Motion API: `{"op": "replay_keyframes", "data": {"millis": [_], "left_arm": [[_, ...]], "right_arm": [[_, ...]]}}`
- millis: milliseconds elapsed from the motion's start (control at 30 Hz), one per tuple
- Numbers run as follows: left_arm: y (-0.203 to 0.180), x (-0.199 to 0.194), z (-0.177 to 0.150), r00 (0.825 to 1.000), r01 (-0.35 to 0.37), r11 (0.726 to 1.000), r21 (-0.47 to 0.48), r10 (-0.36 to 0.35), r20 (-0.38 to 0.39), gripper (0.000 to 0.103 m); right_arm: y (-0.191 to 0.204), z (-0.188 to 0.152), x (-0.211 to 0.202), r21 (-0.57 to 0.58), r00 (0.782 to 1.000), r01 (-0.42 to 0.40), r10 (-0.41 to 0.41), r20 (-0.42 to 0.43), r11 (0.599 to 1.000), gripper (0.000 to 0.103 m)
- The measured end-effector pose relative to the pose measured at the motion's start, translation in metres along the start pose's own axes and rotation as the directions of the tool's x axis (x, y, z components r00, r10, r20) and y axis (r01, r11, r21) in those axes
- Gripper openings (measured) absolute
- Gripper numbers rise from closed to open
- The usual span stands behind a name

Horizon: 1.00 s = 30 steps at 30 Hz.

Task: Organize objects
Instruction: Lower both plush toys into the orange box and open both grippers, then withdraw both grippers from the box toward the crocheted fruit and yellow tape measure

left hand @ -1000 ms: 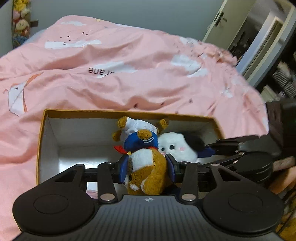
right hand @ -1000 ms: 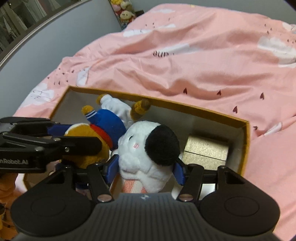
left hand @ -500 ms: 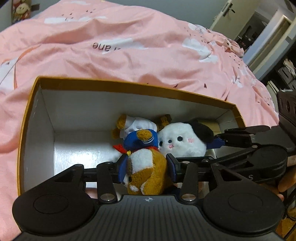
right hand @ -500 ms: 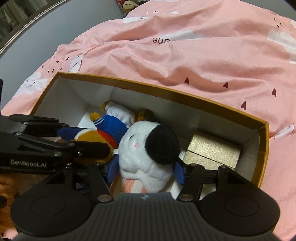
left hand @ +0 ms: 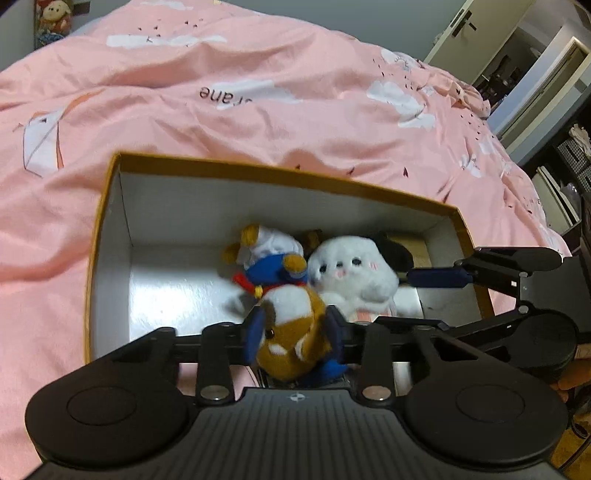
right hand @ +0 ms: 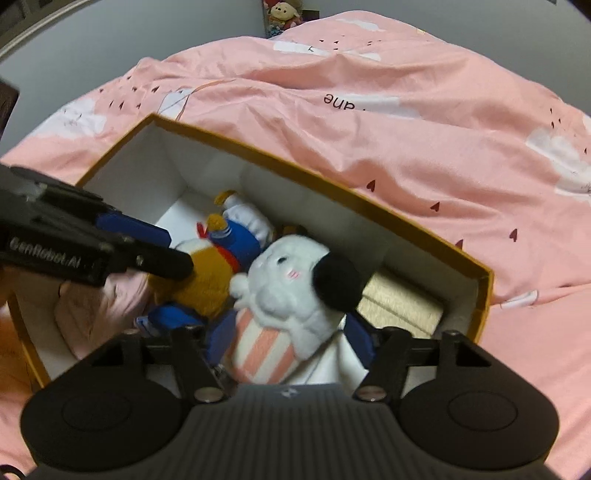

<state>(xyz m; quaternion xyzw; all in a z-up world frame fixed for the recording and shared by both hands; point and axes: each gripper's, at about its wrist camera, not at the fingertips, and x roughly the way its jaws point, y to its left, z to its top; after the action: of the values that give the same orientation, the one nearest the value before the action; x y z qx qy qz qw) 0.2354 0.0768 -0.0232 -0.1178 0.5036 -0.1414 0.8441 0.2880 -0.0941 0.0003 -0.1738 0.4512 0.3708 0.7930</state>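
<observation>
An open cardboard box [left hand: 280,173] with an orange rim and white inside lies on pink bedding. My left gripper [left hand: 295,332] reaches into it, jaws closing, its blue pads pressing a brown-and-white plush in a blue sailor suit [left hand: 288,306]. To that toy's right sits a white plush with a black ear [left hand: 351,273]. My right gripper [right hand: 290,339] holds this white plush [right hand: 291,280] by its pink-striped body, jaws closing too. In the right wrist view the left gripper's fingers [right hand: 133,229] come in from the left around the brown plush [right hand: 207,280].
A small gold box [right hand: 402,306] lies in the box's right end and a pink cloth bundle [right hand: 92,306] in its left end. Pink duvet [left hand: 258,92] surrounds the box. Soft toys [right hand: 282,14] stand by the far wall. A doorway [left hand: 517,55] opens at the right.
The left pads have drawn closer together on the brown plush. The right gripper has rolled, so the box now looks tilted in its view. Both toys stay inside the box.
</observation>
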Motion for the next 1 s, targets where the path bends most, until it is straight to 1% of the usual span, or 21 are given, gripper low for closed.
{"op": "replay_keyframes", "data": {"millis": [33, 67, 100, 167, 200, 333, 433, 600, 667, 733, 833, 867, 900, 933, 967, 1000], "left_arm": [[-0.001, 0.002, -0.001, 1.0, -0.002, 1.0, 0.0, 0.002, -0.002, 0.035], [-0.002, 0.004, -0.002, 1.0, -0.003, 1.0, -0.002, 0.003, -0.003, 0.034], [-0.002, 0.006, -0.003, 1.0, -0.001, 1.0, -0.005, 0.001, -0.001, 0.033], [-0.002, 0.011, -0.004, 1.0, 0.007, 1.0, -0.012, -0.007, -0.002, 0.033], [-0.003, 0.013, -0.004, 1.0, 0.012, 1.0, -0.013, -0.012, -0.002, 0.033], [-0.009, 0.021, -0.006, 1.0, 0.004, 1.0, 0.028, -0.004, -0.003, 0.033], [-0.011, 0.021, -0.006, 1.0, -0.005, 0.999, 0.037, 0.005, -0.005, 0.033], [-0.017, 0.007, -0.01, 0.999, -0.037, 0.997, 0.074, 0.035, 0.028, 0.033], [-0.024, -0.006, -0.013, 0.997, -0.053, 0.993, 0.109, 0.046, 0.062, 0.033], [-0.032, -0.024, -0.016, 0.993, -0.072, 0.987, 0.146, 0.057, 0.103, 0.033], [-0.049, -0.059, -0.027, 0.98, -0.115, 0.971, 0.209, 0.077, 0.182, 0.033], [-0.054, -0.071, -0.032, 0.974, -0.127, 0.966, 0.227, 0.078, 0.213, 0.033], [-0.057, -0.083, -0.04, 0.966, -0.14, 0.962, 0.235, 0.081, 0.244, 0.033], [-0.06, -0.095, -0.048, 0.958, -0.153, 0.959, 0.239, 0.084, 0.275, 0.034], [-0.063, -0.105, -0.056, 0.951, -0.165, 0.955, 0.246, 0.088, 0.298, 0.034], [-0.065, -0.114, -0.064, 0.945, -0.179, 0.952, 0.25, 0.096, 0.313, 0.037]], "right_arm": [[0.001, -0.003, -0.001, 0.0, 1.0, -0.003, 0.003, -0.006, 1.0, 0.053], [0.001, -0.005, -0.001, 0.006, 1.0, -0.007, 0.007, -0.01, 1.0, 0.047], [0.001, -0.007, 0.0, 0.009, 1.0, -0.009, 0.009, -0.011, 1.0, 0.043], [0.001, -0.01, 0.003, 0.016, 1.0, -0.01, 0.01, -0.012, 1.0, 0.04], [0.0, -0.011, 0.005, 0.025, 1.0, -0.014, 0.015, -0.012, 1.0, 0.035], [-0.003, -0.013, 0.014, 0.048, 1.0, -0.012, 0.013, -0.02, 0.999, 0.035], [-0.004, -0.014, 0.015, 0.056, 1.0, -0.015, 0.016, -0.015, 0.998, 0.035], [0.0, -0.017, 0.001, 0.051, 1.0, -0.008, 0.008, 0.009, 0.999, 0.036], [0.003, -0.019, -0.013, 0.062, 0.999, -0.014, 0.012, 0.043, 0.998, 0.036], [0.008, -0.022, -0.03, 0.082, 0.996, -0.003, -0.005, 0.094, 0.997, 0.036], [0.022, -0.031, -0.059, 0.09, 0.984, 0.008, -0.024, 0.179, 0.996, 0.037], [0.028, -0.036, -0.07, 0.088, 0.977, 0.004, -0.023, 0.212, 0.996, 0.041], [0.033, -0.041, -0.08, 0.092, 0.969, 0.001, -0.024, 0.245, 0.996, 0.05], [0.039, -0.047, -0.09, 0.095, 0.96, -0.004, -0.023, 0.278, 0.995, 0.053], [0.046, -0.054, -0.1, 0.077, 0.948, -0.023, -0.002, 0.317, 0.997, 0.055], [0.053, -0.06, -0.107, 0.061, 0.938, -0.04, 0.016, 0.346, 0.997, 0.057]]}}
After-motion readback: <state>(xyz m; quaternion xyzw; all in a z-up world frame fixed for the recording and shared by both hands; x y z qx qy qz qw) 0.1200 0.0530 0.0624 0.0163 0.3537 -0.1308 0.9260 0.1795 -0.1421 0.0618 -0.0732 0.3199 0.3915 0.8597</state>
